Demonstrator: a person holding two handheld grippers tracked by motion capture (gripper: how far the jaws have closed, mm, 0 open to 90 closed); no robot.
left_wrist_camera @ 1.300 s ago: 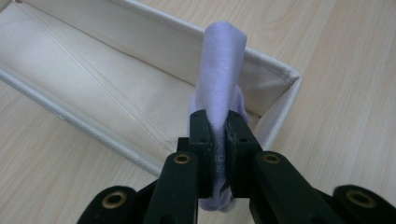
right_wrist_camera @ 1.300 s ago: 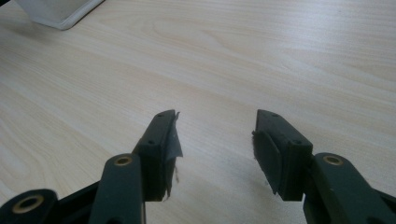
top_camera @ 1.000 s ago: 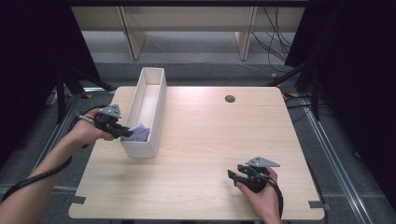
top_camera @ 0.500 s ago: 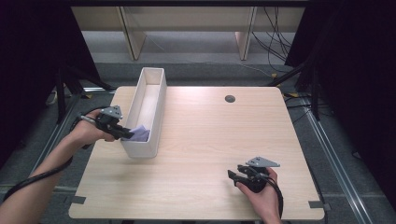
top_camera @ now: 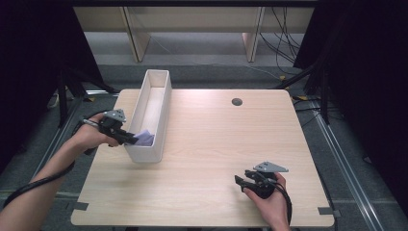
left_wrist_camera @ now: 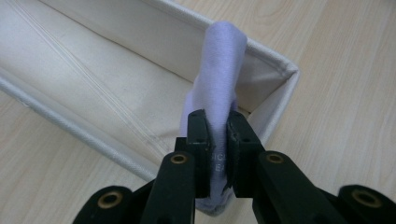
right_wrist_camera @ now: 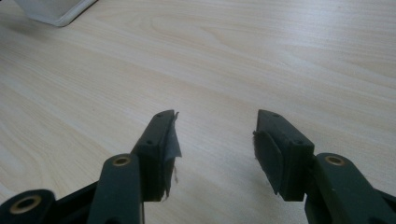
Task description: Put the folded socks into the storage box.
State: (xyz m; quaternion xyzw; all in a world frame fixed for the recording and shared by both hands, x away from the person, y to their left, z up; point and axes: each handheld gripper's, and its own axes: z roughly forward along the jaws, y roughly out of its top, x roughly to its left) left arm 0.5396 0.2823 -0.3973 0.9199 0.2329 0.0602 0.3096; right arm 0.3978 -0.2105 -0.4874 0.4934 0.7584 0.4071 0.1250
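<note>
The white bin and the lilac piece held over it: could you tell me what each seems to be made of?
The white bin looks like stiffened fabric with a matte finish: a faint weave and stitched seams show along its rim. The lilac piece seems to be soft matte cloth, perhaps felt or microfibre; it stands rolled between the left gripper pads.

Lower end of the lilac cloth (left_wrist_camera: 219,93) hidden between black jaws, white fabric bin (left_wrist_camera: 116,88) cut off by top and left edges, bin corner clipped in the right gripper view.

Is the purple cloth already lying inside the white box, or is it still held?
Still held: the left gripper jaws, which have just been opening slightly, pinch the rolled purple cloth over the white box's near end.
</note>
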